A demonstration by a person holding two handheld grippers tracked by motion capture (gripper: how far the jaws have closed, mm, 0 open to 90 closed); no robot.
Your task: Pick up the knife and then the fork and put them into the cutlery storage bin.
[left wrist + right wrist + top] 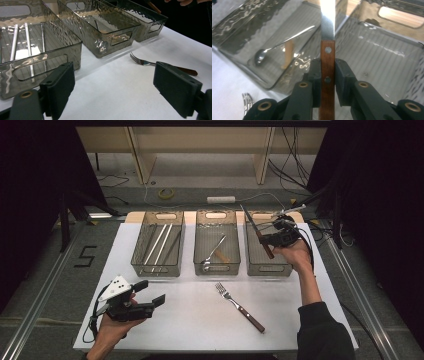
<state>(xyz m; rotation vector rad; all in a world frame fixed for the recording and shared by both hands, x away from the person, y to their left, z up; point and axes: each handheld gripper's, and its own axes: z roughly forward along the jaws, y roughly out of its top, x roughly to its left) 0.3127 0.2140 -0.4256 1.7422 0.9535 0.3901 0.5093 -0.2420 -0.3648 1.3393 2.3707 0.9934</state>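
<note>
Sorting looks partway done: right gripper [327, 72] fingers [315, 75] clench a knife [327, 57] above the empty right bin [267, 265], while left gripper [122, 87] fingers gape, the fork [150, 63] lying on the desk [120, 95] just beyond them.

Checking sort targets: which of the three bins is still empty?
The right bin, under the knife in the right gripper. The middle holds a spoon, the left long rods.

Reddish-brown wooden knife handle [327, 75] with silver rivets, bright steel blade; smoky grey rippled plastic bins [217, 245]; white paper-covered worktop [200, 320]; black tool [327, 72].
</note>
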